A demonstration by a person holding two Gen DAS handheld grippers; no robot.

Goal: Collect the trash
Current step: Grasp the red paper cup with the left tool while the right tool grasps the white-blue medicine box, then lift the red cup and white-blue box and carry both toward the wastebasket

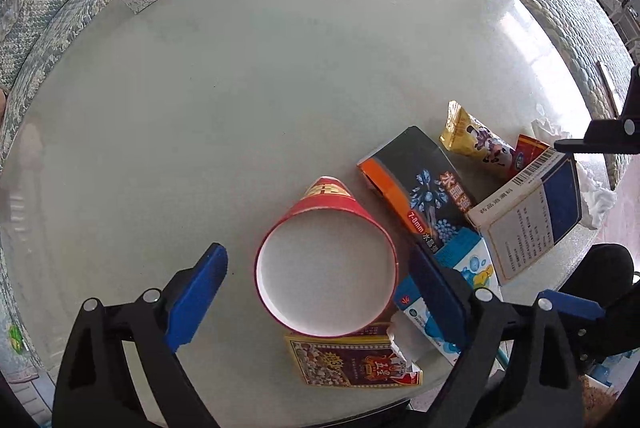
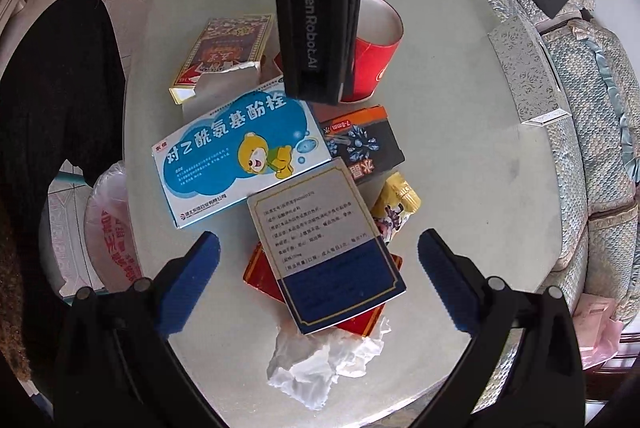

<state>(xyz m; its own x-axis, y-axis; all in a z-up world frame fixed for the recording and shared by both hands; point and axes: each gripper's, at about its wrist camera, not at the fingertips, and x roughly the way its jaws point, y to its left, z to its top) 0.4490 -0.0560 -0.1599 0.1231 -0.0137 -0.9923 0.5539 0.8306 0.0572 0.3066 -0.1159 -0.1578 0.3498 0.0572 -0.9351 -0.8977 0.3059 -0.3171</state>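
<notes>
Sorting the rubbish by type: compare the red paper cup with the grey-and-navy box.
The red paper cup stands upright and open-mouthed; the grey-and-navy box is closed and lies propped on other litter. The cup is round and red; the box is flat, rectangular and printed with text. Both sit on the round table.

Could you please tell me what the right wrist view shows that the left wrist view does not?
Only the right wrist view shows the whole crumpled tissue, the bear box's front and a plastic bag off the table's edge. Only the left wrist view looks straight into the red cup, between the open left gripper fingers. Both show the cup, the blue-and-white box and the snack packet.
</notes>
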